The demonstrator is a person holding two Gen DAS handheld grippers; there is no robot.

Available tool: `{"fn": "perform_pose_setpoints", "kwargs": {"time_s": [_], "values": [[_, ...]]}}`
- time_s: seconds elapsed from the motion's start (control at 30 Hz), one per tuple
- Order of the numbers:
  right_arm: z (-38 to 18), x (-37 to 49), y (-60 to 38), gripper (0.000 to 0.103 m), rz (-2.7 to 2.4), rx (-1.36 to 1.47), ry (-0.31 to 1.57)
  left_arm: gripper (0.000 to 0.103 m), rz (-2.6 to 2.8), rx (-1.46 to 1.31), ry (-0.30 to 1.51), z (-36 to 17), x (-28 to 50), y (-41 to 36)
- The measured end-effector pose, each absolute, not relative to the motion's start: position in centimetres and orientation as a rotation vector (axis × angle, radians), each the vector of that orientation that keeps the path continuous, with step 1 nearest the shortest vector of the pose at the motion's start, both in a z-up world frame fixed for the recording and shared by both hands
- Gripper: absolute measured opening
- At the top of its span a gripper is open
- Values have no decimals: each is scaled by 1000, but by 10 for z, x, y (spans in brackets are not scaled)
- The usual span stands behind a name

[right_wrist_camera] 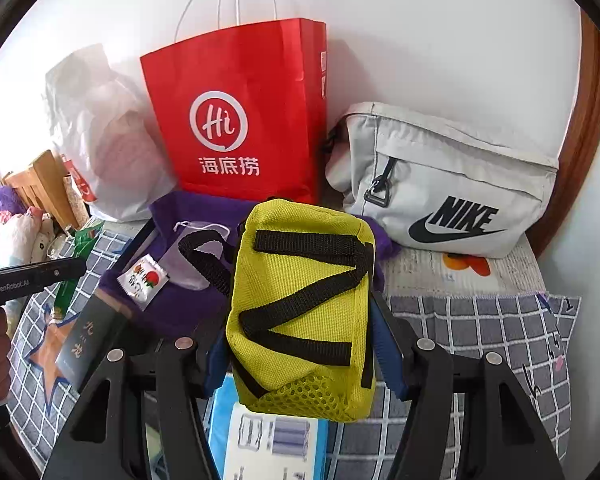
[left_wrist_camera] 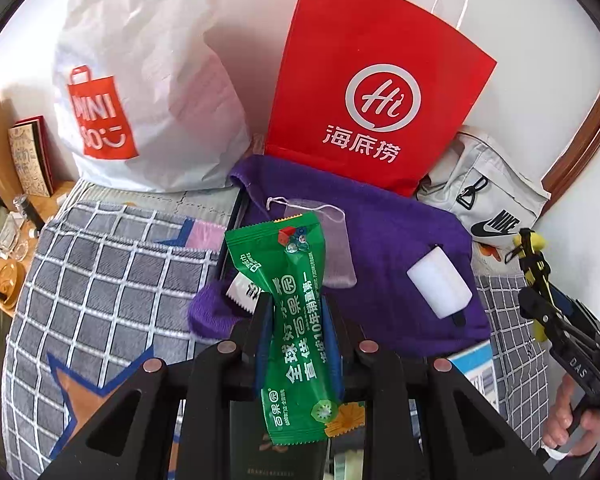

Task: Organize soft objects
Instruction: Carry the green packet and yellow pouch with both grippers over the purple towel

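Note:
My left gripper (left_wrist_camera: 298, 304) is shut on a green snack packet (left_wrist_camera: 292, 320), which stands upright between its fingers above a purple cloth bag (left_wrist_camera: 400, 240). On that purple cloth lie a white foam block (left_wrist_camera: 440, 284), a mesh drawstring pouch (left_wrist_camera: 332, 236) and a small white sachet (right_wrist_camera: 142, 280). My right gripper (right_wrist_camera: 300, 320) is shut on a yellow-green pouch with black straps (right_wrist_camera: 300, 312); in the left wrist view it shows at the right edge. Against the wall stand a red paper bag (left_wrist_camera: 372, 92), a white plastic bag (left_wrist_camera: 148, 92) and a grey Nike bag (right_wrist_camera: 452, 184).
A grey checked blanket (left_wrist_camera: 100, 288) covers the bed. A blue and white box (right_wrist_camera: 268, 440) and a dark booklet (right_wrist_camera: 88, 336) lie near the grippers. A wooden side table with glassware (left_wrist_camera: 8, 264) is at the left, plush toys (right_wrist_camera: 20, 224) beyond, and a wooden frame (left_wrist_camera: 580, 128) at the right.

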State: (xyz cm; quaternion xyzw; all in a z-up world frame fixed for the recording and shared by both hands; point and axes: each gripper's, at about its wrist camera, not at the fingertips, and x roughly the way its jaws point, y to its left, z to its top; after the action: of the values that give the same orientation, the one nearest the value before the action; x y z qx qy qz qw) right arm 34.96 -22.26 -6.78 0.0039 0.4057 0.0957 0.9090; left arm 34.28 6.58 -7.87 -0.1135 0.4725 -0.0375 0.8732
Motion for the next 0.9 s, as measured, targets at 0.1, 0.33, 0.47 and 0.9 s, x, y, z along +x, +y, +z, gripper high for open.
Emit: {"fn": "perform_pose_setpoints", "kwargs": {"time_s": [0.1, 0.33, 0.47, 0.9], "values": [[-73, 367, -226, 61, 208, 28, 848, 23, -82, -232, 997, -83, 354, 64], [-92, 401, -228, 61, 217, 42, 883, 23, -95, -233, 1024, -96, 381, 60], [-104, 417, -231, 61, 231, 78, 929, 23, -99, -241, 1038, -102, 395, 59], [-141, 447, -237, 61, 243, 143, 1004, 23, -106, -268, 1087, -125, 427, 55]]}}
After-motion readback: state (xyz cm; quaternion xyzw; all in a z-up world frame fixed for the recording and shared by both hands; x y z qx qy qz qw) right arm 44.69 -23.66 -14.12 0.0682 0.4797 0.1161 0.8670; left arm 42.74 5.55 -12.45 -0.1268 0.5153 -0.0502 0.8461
